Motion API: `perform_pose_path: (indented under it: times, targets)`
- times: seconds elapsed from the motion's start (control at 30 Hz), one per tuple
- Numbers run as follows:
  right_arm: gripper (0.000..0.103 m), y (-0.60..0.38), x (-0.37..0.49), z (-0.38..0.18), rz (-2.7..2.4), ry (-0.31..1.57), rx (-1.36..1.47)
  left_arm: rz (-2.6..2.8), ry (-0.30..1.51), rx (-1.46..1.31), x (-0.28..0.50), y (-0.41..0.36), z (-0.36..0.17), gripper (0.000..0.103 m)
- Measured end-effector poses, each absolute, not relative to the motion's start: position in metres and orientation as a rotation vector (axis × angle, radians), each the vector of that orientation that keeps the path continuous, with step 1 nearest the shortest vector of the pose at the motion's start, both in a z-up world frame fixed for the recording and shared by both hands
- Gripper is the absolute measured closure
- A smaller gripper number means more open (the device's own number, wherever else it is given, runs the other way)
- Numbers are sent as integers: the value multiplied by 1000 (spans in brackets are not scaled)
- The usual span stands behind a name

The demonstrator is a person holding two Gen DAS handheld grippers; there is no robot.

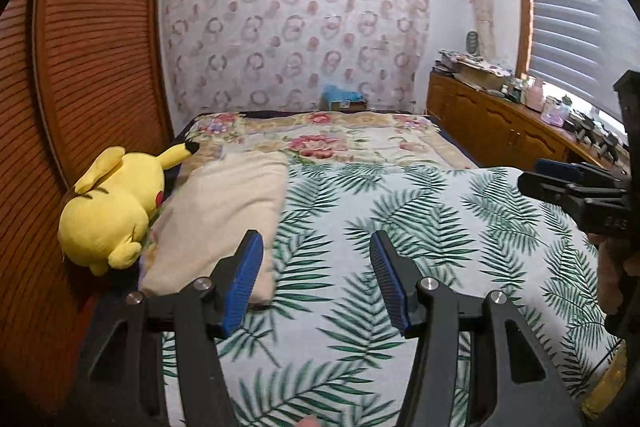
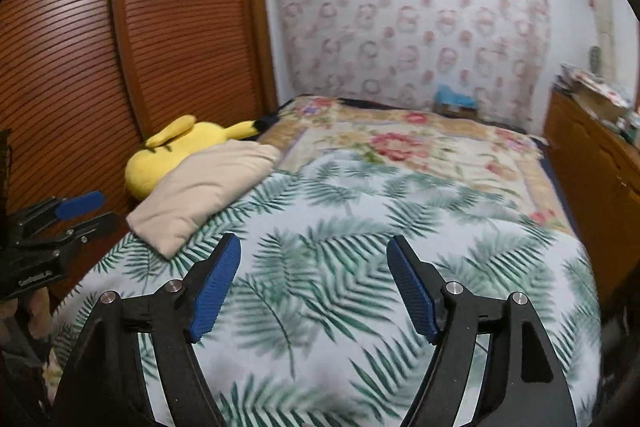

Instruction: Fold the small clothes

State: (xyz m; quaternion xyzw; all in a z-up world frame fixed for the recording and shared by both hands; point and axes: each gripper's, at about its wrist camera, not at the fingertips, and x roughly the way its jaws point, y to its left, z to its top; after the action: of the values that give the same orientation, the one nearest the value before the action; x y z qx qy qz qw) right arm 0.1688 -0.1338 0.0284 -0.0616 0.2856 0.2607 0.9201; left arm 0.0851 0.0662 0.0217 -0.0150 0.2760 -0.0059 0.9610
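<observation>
Right now both the left gripper and right gripper are hovering with fingers wide and holding nothing over the bed; the folded beige garment is lying beside the plush toy, so a careless reach risks snagging the leaf-print cover.

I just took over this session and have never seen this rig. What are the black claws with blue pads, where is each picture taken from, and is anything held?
They are two hand-held two-finger grippers, each with a camera looking along its fingers. One picture is from the left gripper, the other from the right gripper; each also glimpses the other at its edge. Both are open over the bed's white palm-leaf cover, holding nothing. On the bed lie a folded beige cloth, a yellow plush toy beside it, and a floral blanket further back.
</observation>
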Motion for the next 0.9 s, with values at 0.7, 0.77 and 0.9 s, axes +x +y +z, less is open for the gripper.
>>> perform_pose_path:
  times: [0.7, 0.77, 0.9]
  targets:
    - [25, -210, 75, 93, 358, 370, -30, -60, 440, -15, 42, 8, 89, 48]
    - [25, -213, 73, 94, 351, 369, -27, -55, 429, -19, 39, 7, 92, 48]
    - [25, -215, 70, 92, 346, 362, -20, -44, 415, -22, 35, 8, 94, 48]
